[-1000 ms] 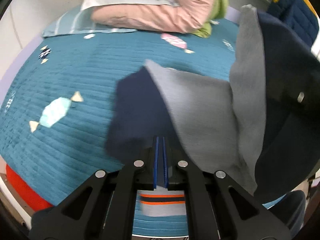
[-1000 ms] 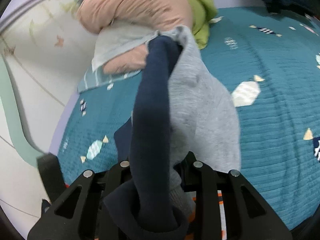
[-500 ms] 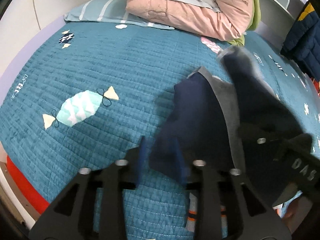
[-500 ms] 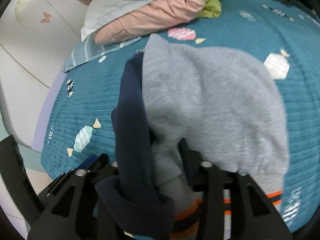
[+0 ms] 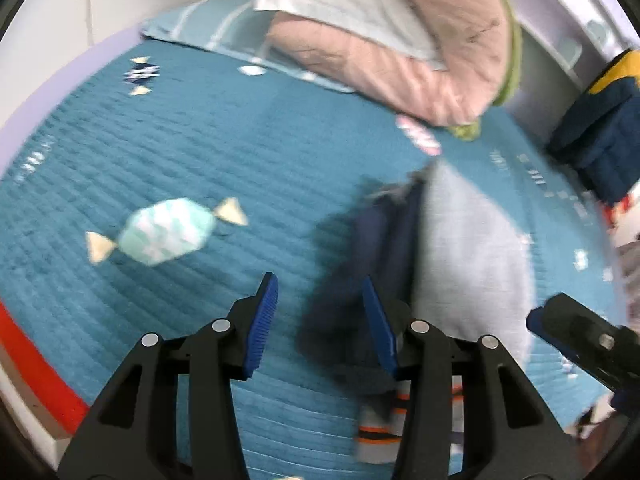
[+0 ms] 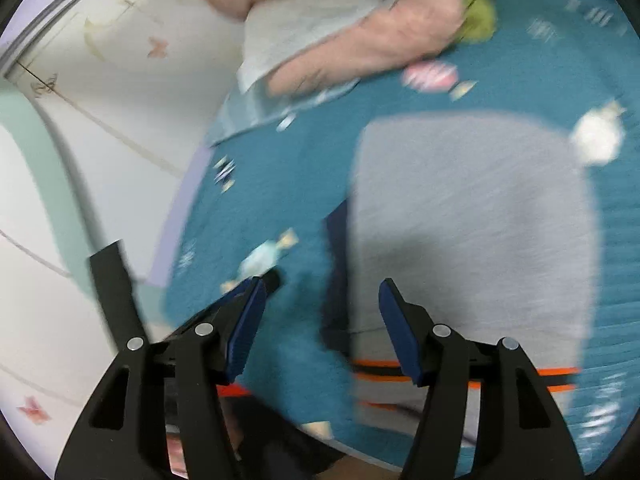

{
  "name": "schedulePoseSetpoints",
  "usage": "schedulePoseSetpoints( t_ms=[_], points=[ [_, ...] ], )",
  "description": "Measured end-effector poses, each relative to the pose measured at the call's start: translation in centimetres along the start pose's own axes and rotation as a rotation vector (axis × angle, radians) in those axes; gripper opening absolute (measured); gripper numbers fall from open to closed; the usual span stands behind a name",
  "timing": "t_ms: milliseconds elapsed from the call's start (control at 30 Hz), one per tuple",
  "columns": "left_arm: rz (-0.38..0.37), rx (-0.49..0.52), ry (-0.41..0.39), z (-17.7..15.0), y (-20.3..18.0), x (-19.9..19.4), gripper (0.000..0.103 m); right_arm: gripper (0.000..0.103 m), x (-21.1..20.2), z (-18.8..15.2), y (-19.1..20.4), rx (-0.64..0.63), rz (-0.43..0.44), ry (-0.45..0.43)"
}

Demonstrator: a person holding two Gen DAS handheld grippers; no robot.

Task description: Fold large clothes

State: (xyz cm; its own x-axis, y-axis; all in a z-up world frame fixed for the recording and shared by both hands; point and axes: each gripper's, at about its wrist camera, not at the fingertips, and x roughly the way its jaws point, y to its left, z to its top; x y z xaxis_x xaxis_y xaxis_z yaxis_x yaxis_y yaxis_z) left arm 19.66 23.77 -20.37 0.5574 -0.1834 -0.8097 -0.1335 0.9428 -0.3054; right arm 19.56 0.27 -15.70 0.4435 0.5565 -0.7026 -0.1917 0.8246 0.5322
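Observation:
A grey sweatshirt [image 6: 472,220] with navy parts [image 5: 380,248] and an orange-striped hem [image 6: 560,376] lies folded on the teal bedspread [image 5: 200,152], grey side up. My left gripper [image 5: 316,312] hovers over its navy edge. The jaws are opening, and the pads do not press the cloth, which lies loose under the right pad. My right gripper [image 6: 324,320] is above the sweatshirt's left edge near the hem. Its jaws are opening too, and nothing is gripped between them. The right gripper's black body [image 5: 580,336] shows at the right of the left wrist view.
A pink quilt [image 5: 400,48] with a pale pillow and a green cloth is piled at the head of the bed. A navy and yellow padded item [image 5: 600,128] sits at the far right. A white wall [image 6: 100,140] borders the bed's left side.
Both grippers went from shut on the lifted sweatshirt to open. The garment has dropped out of them and now lies flat on the bed. The left gripper shifted left, off the cloth.

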Motion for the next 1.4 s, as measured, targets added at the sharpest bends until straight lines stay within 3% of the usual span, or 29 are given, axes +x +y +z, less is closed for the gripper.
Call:
schedulePoseSetpoints(
  t_ms=[33,67,100,133,167,200,233,267,333,433,533,633,700,733,767,833,900,1000,1133,1233,1333,1400],
  points=[
    [-0.057,0.013,0.004,-0.2,-0.8,-0.2,0.046,0.041,-1.0,-0.2,-0.4,-0.021,-0.060,-0.039],
    [-0.098,0.029,0.010,-0.4,-1.5,-0.3,0.046,0.014,-1.6,-0.4,-0.8,-0.040,-0.115,-0.059],
    [-0.132,0.054,0.021,-0.8,-2.6,-0.2,0.046,0.005,-1.9,-0.6,-1.1,-0.051,-0.156,-0.068],
    [-0.147,0.076,0.039,-1.1,-3.5,0.0,0.045,0.002,-2.3,-1.0,-1.8,-0.059,-0.209,-0.085],
    [-0.164,0.096,0.082,-1.6,-4.6,0.8,0.045,0.002,-2.2,-1.4,-2.4,-0.065,-0.244,-0.084],
    [-0.182,0.105,0.137,-2.1,-5.3,1.8,0.038,0.002,-1.9,-1.9,-3.4,-0.069,-0.275,-0.066],
    [-0.203,0.105,0.226,-2.6,-6.0,3.4,0.022,0.001,-0.8,-2.5,-4.6,-0.059,-0.306,-0.015],
    [-0.164,0.091,0.313,-3.5,-6.4,5.4,0.021,0.001,0.5,-3.0,-6.0,-0.033,-0.324,0.060],
    [-0.082,0.093,0.374,-4.8,-6.8,7.8,0.016,0.001,3.7,-4.9,-9.4,0.083,-0.316,0.230],
    [-0.035,0.125,0.350,-5.1,-7.6,7.4,0.016,0.000,3.1,-6.1,-12.1,0.174,-0.201,0.201],
    [0.004,0.152,0.355,-6.1,-7.6,6.3,0.015,0.000,1.7,-7.3,-12.7,0.250,-0.165,0.276],
    [0.028,0.157,0.367,-7.3,-7.3,5.2,0.015,0.000,0.9,-9.2,-10.9,0.100,-0.240,0.283],
    [0.072,0.197,0.354,-8.1,-7.7,4.7,0.013,0.000,0.4,-9.9,-10.3,0.083,-0.275,0.281],
    [0.117,0.232,0.338,-8.4,-8.2,4.2,0.007,0.001,-0.1,-9.8,-10.1,0.088,-0.253,0.259],
    [0.153,0.281,0.301,-8.6,-8.8,3.4,0.007,0.002,-0.8,-9.5,-10.1,0.093,-0.193,0.214],
    [0.105,0.340,0.203,-8.2,-10.3,1.2,0.007,0.002,-2.5,-8.4,-9.4,0.060,-0.143,0.111],
    [0.032,0.360,0.146,-7.0,-11.3,0.1,0.007,0.002,-3.2,-7.1,-9.0,0.010,-0.200,0.035],
    [0.045,0.365,0.098,-4.2,-12.2,1.4,0.007,0.002,-1.6,-4.8,-9.6,0.038,-0.180,0.012],
    [0.035,0.424,0.145,-1.9,-12.5,6.3,0.007,0.002,2.1,-2.0,-9.3,-0.015,-0.136,0.014],
    [0.038,0.400,0.225,-1.8,-10.6,8.8,0.006,0.000,6.0,-1.5,-9.0,-0.021,-0.186,0.104],
    [0.096,0.428,0.272,-1.3,-9.4,8.6,0.002,0.000,5.4,-2.7,-10.8,-0.008,-0.144,0.127],
    [0.059,0.404,0.284,-0.8,-8.3,8.1,0.002,0.000,3.4,-4.1,-12.0,-0.010,-0.134,0.129]
  ],
)
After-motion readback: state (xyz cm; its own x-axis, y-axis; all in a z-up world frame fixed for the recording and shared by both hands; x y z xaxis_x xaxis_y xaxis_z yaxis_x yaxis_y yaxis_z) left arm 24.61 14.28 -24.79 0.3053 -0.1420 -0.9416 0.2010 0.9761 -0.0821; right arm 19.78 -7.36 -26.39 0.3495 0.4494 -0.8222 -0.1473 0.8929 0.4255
